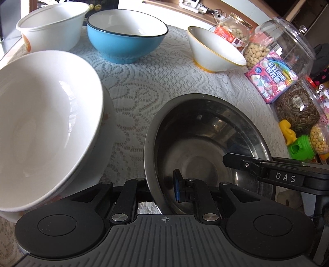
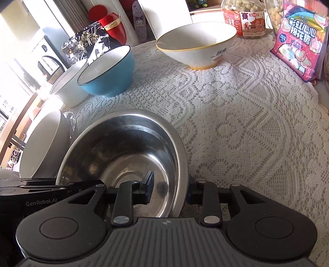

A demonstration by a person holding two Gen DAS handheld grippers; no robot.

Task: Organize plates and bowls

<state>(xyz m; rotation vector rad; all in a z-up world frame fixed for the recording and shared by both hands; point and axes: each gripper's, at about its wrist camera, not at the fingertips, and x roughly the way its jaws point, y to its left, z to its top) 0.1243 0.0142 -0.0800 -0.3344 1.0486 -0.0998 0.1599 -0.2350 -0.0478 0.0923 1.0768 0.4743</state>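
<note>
A stainless steel bowl (image 1: pixel 205 131) (image 2: pixel 123 143) is held at the near side of the lace-covered table by both grippers. My left gripper (image 1: pixel 164 191) is shut on its left rim, blue pad inside the bowl and the other finger hidden behind the wall. My right gripper (image 2: pixel 170 189) is shut on the right rim, one finger inside and one outside. A large white bowl (image 1: pixel 41 123) (image 2: pixel 41 143) sits tilted just left of it. Farther back stand a blue bowl (image 1: pixel 123 41) (image 2: pixel 107 74), a yellow-rimmed white bowl (image 1: pixel 213 51) (image 2: pixel 195 47) and a white bowl with orange print (image 1: pixel 51 28) (image 2: pixel 67 88).
Along the right edge stand a peanut jar (image 1: pixel 232 28) (image 2: pixel 244 18), a pink marshmallow bag (image 1: pixel 271 80) (image 2: pixel 302 45), a clear lidded container (image 1: pixel 287 41), a seed jar (image 1: pixel 296 111) and plastic toys (image 1: pixel 298 143). A white lace cloth (image 2: pixel 246 123) covers the table.
</note>
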